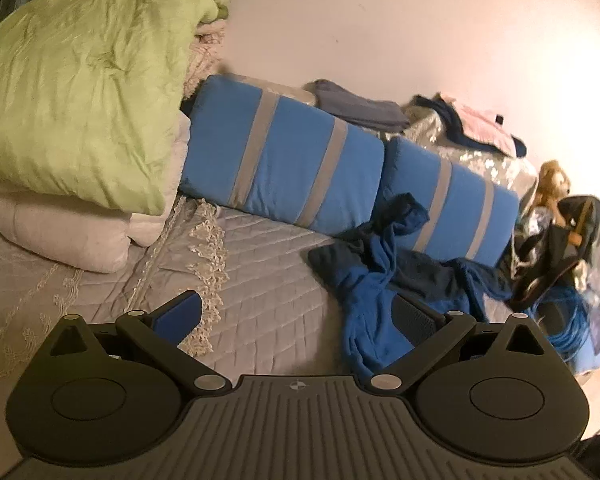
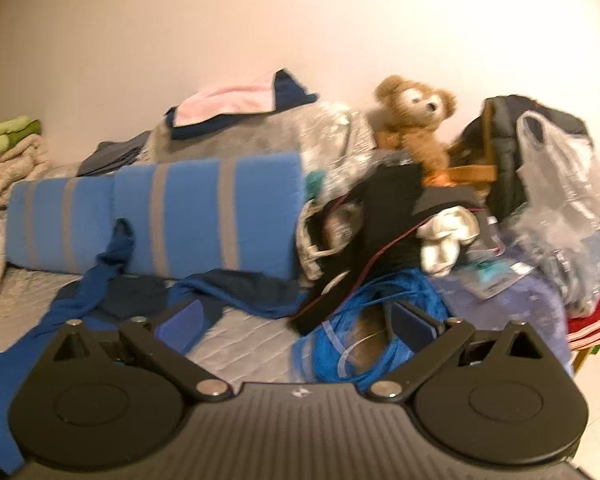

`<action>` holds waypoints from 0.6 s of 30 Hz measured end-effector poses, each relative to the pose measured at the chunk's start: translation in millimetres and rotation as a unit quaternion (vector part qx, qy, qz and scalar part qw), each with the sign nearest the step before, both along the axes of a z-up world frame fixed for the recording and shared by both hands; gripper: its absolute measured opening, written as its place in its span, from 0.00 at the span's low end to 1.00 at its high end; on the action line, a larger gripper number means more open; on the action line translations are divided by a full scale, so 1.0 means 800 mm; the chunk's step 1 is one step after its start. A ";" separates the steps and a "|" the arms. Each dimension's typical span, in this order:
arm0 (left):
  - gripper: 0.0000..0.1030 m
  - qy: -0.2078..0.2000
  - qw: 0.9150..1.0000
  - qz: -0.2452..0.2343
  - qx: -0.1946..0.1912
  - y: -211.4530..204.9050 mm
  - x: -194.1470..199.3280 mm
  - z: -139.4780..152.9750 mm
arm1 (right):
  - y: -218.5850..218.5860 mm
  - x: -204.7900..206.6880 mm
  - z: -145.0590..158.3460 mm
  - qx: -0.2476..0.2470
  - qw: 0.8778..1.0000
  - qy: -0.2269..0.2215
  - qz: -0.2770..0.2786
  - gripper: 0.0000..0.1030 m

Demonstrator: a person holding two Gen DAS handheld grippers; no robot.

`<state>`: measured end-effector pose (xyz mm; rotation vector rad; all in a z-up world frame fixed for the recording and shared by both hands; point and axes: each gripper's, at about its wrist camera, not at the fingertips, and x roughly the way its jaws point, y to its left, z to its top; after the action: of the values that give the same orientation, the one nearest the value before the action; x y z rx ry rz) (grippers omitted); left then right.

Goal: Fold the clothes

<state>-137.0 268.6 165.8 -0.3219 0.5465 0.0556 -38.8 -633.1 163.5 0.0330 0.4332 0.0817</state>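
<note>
Both grippers hover above the bed with jaws spread wide, nothing between them. The left gripper (image 1: 296, 316) hangs over the grey quilted bedspread (image 1: 260, 280); its right finger (image 1: 414, 314) sits just at or over the near edge of the crumpled two-tone blue garment (image 1: 364, 296), contact unclear. That garment, royal blue with darker navy panels, lies twisted in a heap on the bedspread, one twisted end riding up against the blue bolster cushion with grey stripes (image 1: 452, 208). The right gripper (image 2: 296, 320), likewise released, points towards the bed's cluttered end: a coil of bright blue cord (image 2: 380, 300), a black strap (image 2: 364, 248), a brown teddy bear (image 2: 416, 116) and a clear plastic bag (image 2: 556, 176). In this view the garment (image 2: 100, 276) is low at the left, partly under the gripper body. Likely step: first grasp, to lift and spread the garment flat. Best to swing the right gripper left, away from the cord, and pinch two separate edges, hem or shoulders, rather than the knotted middle. Take a single layer only; catching the bedspread's lace trim (image 1: 208, 248) would drag it along. The view is blurred, so seams are not legible.
</note>
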 end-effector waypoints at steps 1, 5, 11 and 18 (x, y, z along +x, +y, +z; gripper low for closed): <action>1.00 -0.006 1.000 0.002 -0.008 0.004 0.001 0.000 | -0.008 0.001 -0.004 -0.004 1.000 -0.004 -0.005 1.00; 1.00 -0.028 0.999 0.000 -0.040 0.013 0.014 -0.002 | -0.029 0.014 -0.020 0.000 1.000 -0.003 -0.029 1.00; 1.00 -0.047 0.998 -0.035 -0.025 -0.011 0.071 0.014 | -0.009 0.050 -0.014 -0.024 0.999 -0.011 -0.018 1.00; 1.00 -0.072 0.995 -0.061 0.011 -0.053 0.150 0.030 | 0.023 0.108 0.019 -0.052 0.997 -0.041 -0.030 1.00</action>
<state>-16.7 226.1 189.7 -0.2680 0.4207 -0.0787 47.4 -614.5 179.1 -0.0597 0.3540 0.0017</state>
